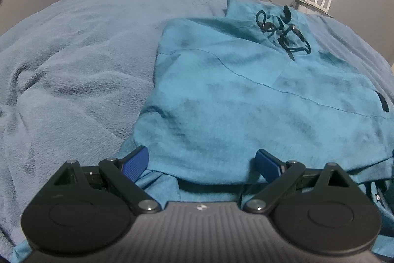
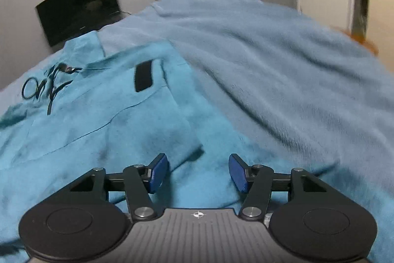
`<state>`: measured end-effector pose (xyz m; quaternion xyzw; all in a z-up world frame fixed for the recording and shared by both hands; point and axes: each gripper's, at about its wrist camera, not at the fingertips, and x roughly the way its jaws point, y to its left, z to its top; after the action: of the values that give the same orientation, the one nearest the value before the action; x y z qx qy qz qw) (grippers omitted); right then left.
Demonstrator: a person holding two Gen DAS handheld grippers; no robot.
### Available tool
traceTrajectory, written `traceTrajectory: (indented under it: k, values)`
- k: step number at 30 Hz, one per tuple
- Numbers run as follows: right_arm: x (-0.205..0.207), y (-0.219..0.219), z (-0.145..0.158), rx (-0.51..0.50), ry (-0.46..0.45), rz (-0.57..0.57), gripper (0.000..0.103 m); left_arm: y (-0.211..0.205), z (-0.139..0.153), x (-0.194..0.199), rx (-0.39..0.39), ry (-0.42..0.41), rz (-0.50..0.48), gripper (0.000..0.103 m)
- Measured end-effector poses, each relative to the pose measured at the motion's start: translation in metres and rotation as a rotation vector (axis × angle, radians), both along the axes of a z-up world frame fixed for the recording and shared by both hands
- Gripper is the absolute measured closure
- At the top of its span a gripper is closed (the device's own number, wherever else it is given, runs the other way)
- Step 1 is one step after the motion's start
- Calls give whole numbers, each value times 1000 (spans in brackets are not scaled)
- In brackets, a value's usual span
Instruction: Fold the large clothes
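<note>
Ahead of both grippers: teal hoodie [image 1: 246, 95] flat on blanket [image 1: 73, 65] for folding | left gripper [image 1: 203, 164] released, straddling hem | right gripper [image 2: 199, 173] released, empty, over sleeve fold.

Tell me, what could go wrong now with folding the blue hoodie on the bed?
1. The loose dark drawstrings lie tangled on the hoodie; a finger could snag them.
2. Both the left gripper and the right gripper are open above the cloth, so the fold could spring back.
3. The fluffy blanket might get pinched too.
</note>
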<state>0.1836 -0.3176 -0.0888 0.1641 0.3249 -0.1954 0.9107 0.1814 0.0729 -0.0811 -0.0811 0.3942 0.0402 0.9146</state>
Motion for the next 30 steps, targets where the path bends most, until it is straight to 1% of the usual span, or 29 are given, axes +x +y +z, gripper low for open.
traceTrajectory:
  k: [3,5,7,8,9,10,11,12,14,15,16,17,18,21,23,24,25,27,30]
  values:
    - [-11,-5,6,1,-41,-23,43,-2,2,-1,19,0,-2,10]
    - [-19,-5,16,21,-83,-21,42,-3,6,-5,28,-23,1,10]
    - [-31,-8,36,59,-141,-1,42,-1,22,-15,42,-96,25,10]
    - [-39,-9,51,84,-185,26,41,1,35,-21,47,-138,38,10]
    - [-46,-10,67,101,-223,62,39,5,53,-30,33,-190,35,10]
    - [-55,-12,86,107,-258,107,34,11,70,-38,3,-229,19,10]
    - [-66,-14,106,102,-280,156,29,18,89,-48,-45,-269,-13,10]
    - [-74,-18,125,89,-290,210,28,26,106,-56,-100,-286,-73,10]
    - [-95,-25,160,25,-304,340,22,39,130,-67,-179,-261,-238,10]
    - [-105,-29,174,-22,-303,399,20,44,140,-74,-198,-235,-325,10]
    - [-116,-32,184,-73,-294,453,17,46,145,-82,-192,-212,-377,10]
    - [-128,-37,191,-122,-278,505,16,48,148,-90,-169,-185,-422,10]
    - [-140,-41,196,-159,-253,554,16,48,150,-102,-126,-160,-469,10]
    - [-173,-53,203,-208,-158,661,16,51,148,-138,-10,-131,-579,10]
    - [-193,-62,202,-224,-105,731,16,56,143,-163,41,-109,-640,10]
    - [-205,-65,200,-235,-80,763,16,62,141,-174,51,-99,-656,10]
    - [-218,-67,198,-245,-53,795,16,66,138,-184,46,-87,-667,10]
    - [-238,-71,197,-250,-1,850,16,74,137,-198,14,-42,-689,10]
    - [-260,-71,193,-257,63,921,16,82,147,-219,2,-30,-734,10]
